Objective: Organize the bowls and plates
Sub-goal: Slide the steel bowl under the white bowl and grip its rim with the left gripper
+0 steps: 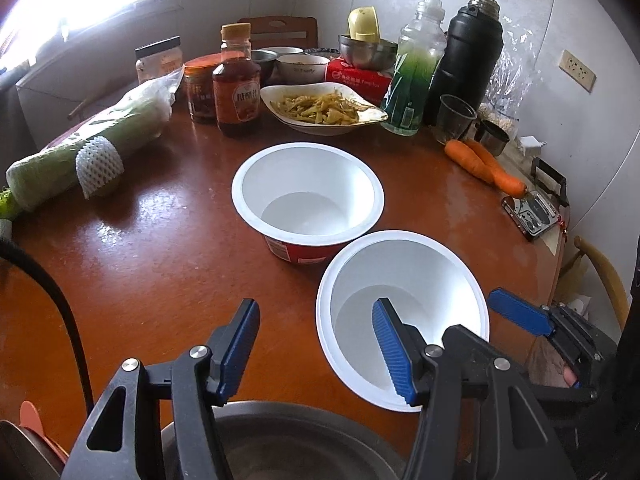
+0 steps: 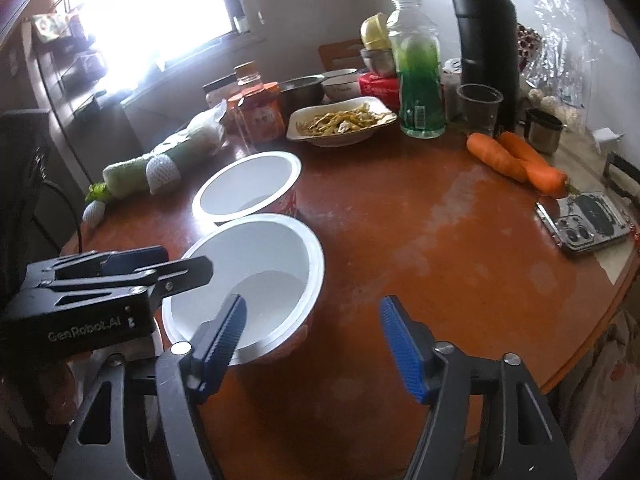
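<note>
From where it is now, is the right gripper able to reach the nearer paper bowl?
Probably yes. The right gripper is open beside the nearer paper bowl, one finger already over its rim. Only the left gripper, open on the bowl's other side, crowds it.

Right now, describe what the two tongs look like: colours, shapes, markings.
Both the left tongs and the right tongs are black angular frames with triangular cut-outs and silver pivot bolts. Each finger carries a long, blue, ribbed pad. In the right wrist view, the left body shows white "GenRobot.AI" lettering. A black cable curves along the left edge of the left wrist view.
</note>
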Tool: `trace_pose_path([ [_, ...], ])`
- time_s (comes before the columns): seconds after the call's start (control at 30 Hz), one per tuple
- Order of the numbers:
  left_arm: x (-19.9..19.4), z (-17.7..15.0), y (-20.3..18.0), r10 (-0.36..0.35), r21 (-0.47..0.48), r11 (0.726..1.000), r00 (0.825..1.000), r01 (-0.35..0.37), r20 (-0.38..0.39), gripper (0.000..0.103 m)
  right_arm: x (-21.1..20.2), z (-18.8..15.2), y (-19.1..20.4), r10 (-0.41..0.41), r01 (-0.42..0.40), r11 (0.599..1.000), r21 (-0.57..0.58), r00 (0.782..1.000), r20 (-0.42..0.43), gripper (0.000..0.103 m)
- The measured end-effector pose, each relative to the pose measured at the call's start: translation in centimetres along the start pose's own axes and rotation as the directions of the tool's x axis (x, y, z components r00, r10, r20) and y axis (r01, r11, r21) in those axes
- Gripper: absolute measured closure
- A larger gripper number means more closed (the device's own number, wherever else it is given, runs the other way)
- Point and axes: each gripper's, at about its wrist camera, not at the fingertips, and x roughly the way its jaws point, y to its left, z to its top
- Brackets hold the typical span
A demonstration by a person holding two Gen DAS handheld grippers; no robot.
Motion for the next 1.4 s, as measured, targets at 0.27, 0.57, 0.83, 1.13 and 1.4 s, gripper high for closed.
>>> trace_pose_path([
  [0.27,0.9,-0.4,-0.7,-0.009,0.026,1.000,0.999,0.009,-0.031,0.064,0.7,-0.4,1.0,0.052,-0.052,0.998,-0.037,0.999,0.002,0.051],
  [0.57,0.0,-0.4,-1.1,-0.026,0.028,0.999,1.000,0.026,-0.008,0.073,0.7,-0.3,2.3,0.062,-0.061,0.997,-0.055,0.998,0.005,0.056],
  [0.83,-2.2,0.1,-0.8,-0.054,0.019,0.998,0.997,0.053,0.062,0.073,-0.5,0.7,3.0,0.050,-0.048,0.997,-0.060,0.998,0.038,0.056],
  [1.13,-5.8,-0.1,1.0,-0.047,-0.009,0.999,0.991,0.048,0.126,0.073,-2.6,1.8,5.6,0.064,-0.056,0.993,-0.104,0.995,0.075,0.056],
  [1.4,-9.4,-1.6,3.6,-0.018,-0.052,0.998,0.986,0.027,0.165,0.073,-4.6,1.8,9.5,0.104,-0.086,0.981,-0.173,0.990,0.097,0.056],
])
